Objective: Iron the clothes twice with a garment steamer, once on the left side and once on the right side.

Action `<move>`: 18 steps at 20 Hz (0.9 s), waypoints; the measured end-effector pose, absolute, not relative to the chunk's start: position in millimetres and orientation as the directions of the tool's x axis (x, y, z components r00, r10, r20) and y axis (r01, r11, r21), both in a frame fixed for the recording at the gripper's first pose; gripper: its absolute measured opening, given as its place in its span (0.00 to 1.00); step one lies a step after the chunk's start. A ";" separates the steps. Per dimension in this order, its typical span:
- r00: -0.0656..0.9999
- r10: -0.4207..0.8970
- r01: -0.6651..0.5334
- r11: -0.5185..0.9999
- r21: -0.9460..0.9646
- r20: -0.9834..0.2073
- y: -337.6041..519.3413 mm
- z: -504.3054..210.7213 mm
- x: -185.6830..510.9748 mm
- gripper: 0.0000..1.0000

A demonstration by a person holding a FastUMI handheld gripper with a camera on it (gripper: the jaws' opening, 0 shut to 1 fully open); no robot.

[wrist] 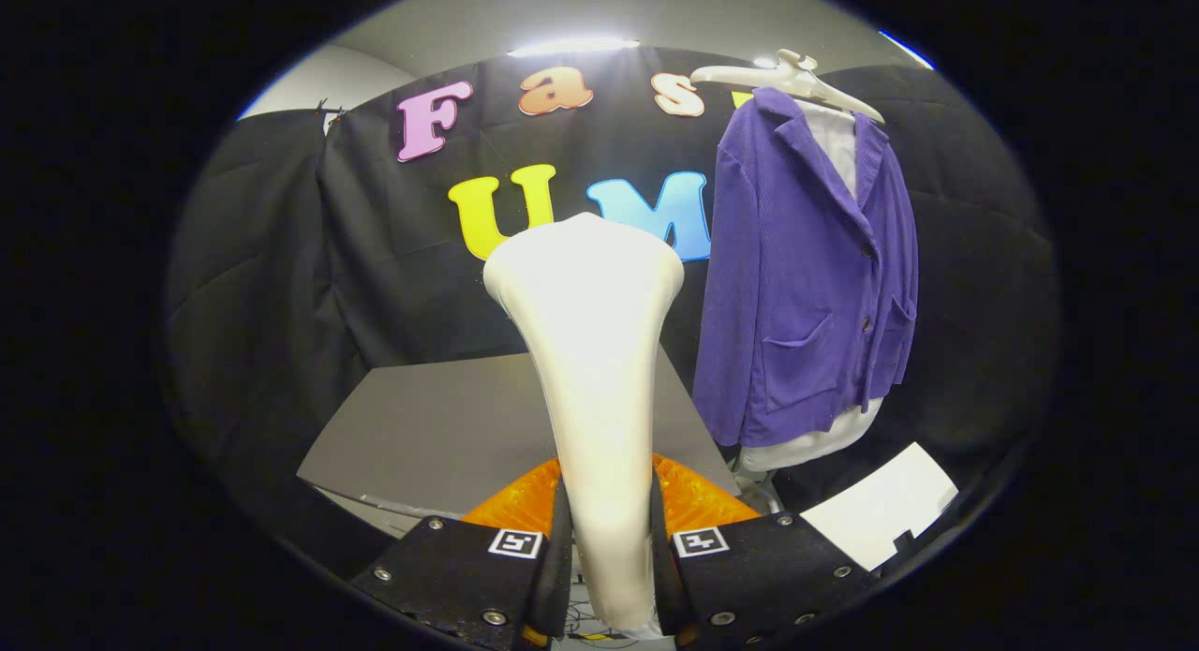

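My gripper (607,548) is shut on the handle of a cream-white garment steamer (590,351). The steamer rises straight up from between the fingers (553,548) and flares out into a wide head at the top. To the right of the steamer and beyond it, a purple jacket (806,276) hangs over a white garment on a white hanger (787,78), in front of the black cloth wall. The jacket's front faces me, with two pockets and dark buttons. The steamer head is apart from the jacket, left of its sleeve.
A grey tabletop (440,436) lies beyond the fingers, left of and below the jacket. A white sheet (885,515) lies low on the right. A white base (759,482) shows under the hanging clothes.
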State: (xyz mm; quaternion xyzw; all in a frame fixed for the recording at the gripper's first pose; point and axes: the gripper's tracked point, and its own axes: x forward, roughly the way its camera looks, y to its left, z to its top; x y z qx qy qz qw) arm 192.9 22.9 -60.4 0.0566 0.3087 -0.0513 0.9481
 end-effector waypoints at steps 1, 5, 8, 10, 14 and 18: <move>0.813 -0.058 0.119 0.991 0.068 -0.579 19.2 -58.9 181.2 0.36; 0.851 -0.041 0.088 0.994 0.065 -0.523 4.7 -47.0 139.5 0.36; 0.872 -0.053 0.097 0.993 0.066 -0.487 -17.8 -43.4 109.1 0.36; 0.879 -0.071 0.103 0.994 0.043 -0.471 -34.0 -42.4 91.2 0.36; 0.891 -0.082 0.104 0.994 0.026 -0.447 -58.5 -44.1 60.3 0.36; 0.902 -0.096 0.109 0.994 0.007 -0.420 -76.8 -38.0 48.1 0.36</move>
